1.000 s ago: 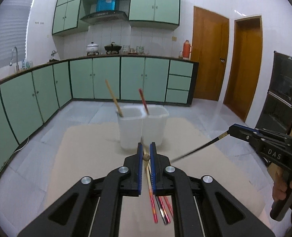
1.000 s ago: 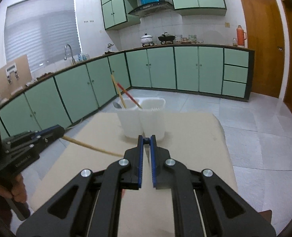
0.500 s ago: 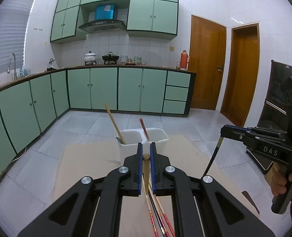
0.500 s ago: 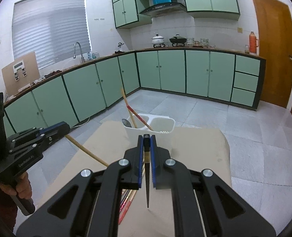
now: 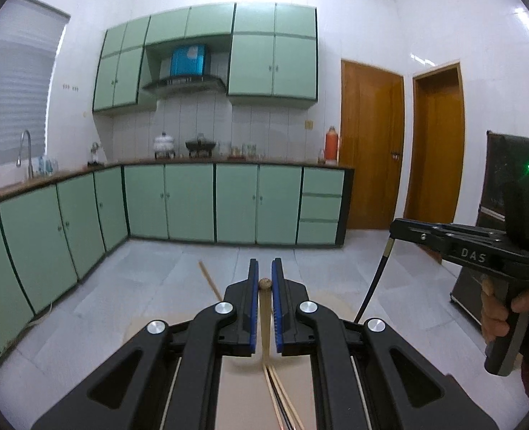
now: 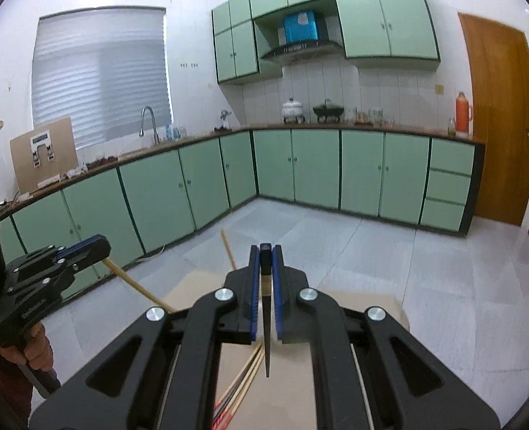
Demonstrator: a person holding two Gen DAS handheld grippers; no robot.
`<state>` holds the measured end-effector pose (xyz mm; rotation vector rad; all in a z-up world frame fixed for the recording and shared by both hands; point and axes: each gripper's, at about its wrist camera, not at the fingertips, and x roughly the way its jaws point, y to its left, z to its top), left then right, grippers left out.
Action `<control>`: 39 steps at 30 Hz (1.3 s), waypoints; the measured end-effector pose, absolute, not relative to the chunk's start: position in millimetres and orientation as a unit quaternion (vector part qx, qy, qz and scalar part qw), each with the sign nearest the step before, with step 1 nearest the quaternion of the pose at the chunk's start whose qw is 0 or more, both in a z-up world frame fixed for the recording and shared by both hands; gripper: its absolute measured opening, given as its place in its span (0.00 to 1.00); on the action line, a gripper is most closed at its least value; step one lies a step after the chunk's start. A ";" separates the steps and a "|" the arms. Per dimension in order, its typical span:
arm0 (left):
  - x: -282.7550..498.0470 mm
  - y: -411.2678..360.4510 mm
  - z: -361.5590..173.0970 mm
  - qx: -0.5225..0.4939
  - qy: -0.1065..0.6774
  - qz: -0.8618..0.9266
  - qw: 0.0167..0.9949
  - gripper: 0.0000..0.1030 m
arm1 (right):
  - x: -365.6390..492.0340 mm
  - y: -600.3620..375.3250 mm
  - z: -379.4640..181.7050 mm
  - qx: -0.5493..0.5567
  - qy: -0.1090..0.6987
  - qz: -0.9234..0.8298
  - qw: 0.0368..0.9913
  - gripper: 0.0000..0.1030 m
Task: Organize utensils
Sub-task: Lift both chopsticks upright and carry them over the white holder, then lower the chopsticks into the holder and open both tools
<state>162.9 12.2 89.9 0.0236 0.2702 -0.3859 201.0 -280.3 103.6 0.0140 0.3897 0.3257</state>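
Both handheld grippers are raised above the beige table (image 6: 357,308), pointing toward the green base cabinets (image 5: 189,202) at 12 o'clock.

Left gripper (image 5: 264,279): jaws closed on a pale wooden chopstick (image 5: 265,326). Its rounded top end sits between the blue pads; the shaft hangs down toward 6 o'clock. In the right wrist view the same chopstick juts from the jaws toward 4 o'clock.

Right gripper (image 6: 265,261): jaws closed on a black chopstick (image 6: 266,337), square end up between the pads, tapered tip hanging free above the table. In the left wrist view this gripper sits at 3 o'clock, the black stick dropping toward 7 o'clock from its tip.

A hand (image 5: 504,308) wraps the right gripper's grip; another hand (image 6: 31,351) holds the left one.

On the table beneath the jaws: a loose bundle of chopsticks (image 6: 243,383), pale, dark and red-tipped, lying fanned.

A wooden handle (image 6: 227,249) sticks up just beyond the jaws at 11 o'clock; what holds it is hidden behind the gripper.

Background: orange thermos (image 6: 463,113) on the counter at 2 o'clock, sink tap (image 6: 149,122) at 10 o'clock.
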 end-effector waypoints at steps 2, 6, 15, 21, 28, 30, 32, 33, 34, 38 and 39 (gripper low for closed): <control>169.1 10.4 103.9 0.016 0.112 -0.186 0.976 0.07 | 210.4 -281.9 114.4 0.005 0.182 0.157 0.971 0.06; 192.2 6.5 121.4 0.015 0.092 -0.181 0.979 0.07 | 238.9 -283.2 132.8 0.005 0.169 0.151 0.974 0.06; 261.1 2.0 119.8 -0.003 0.091 -0.166 0.982 0.07 | 303.9 -281.2 126.9 0.001 0.171 0.138 0.976 0.06; 301.3 -7.7 88.2 -0.006 0.127 -0.162 0.979 0.07 | 338.4 -277.8 90.1 0.006 0.193 0.133 0.972 0.06; 332.6 -6.9 55.2 -0.023 0.179 -0.163 0.970 0.08 | 356.7 -269.9 50.4 0.006 0.236 0.134 0.963 0.07; 333.2 -3.2 53.5 -0.027 0.185 -0.162 0.969 0.18 | 354.8 -271.9 46.9 0.005 0.238 0.129 0.963 0.10; 328.5 1.1 57.2 -0.029 0.179 -0.160 0.970 0.32 | 348.4 -275.0 47.7 0.009 0.233 0.124 0.964 0.21; 323.8 3.2 60.6 -0.031 0.174 -0.159 0.971 0.39 | 342.8 -278.9 50.7 0.012 0.226 0.119 0.967 0.29; 318.6 5.3 64.5 -0.033 0.169 -0.159 0.972 0.43 | 340.2 -280.8 53.6 0.014 0.221 0.115 0.969 0.32; 298.3 11.7 78.3 -0.033 0.158 -0.154 0.975 0.54 | 316.9 -293.6 64.9 0.017 0.199 0.094 0.975 0.56; 289.8 13.4 81.2 -0.030 0.154 -0.151 0.976 0.59 | 305.2 -296.9 67.4 0.016 0.189 0.087 0.978 0.63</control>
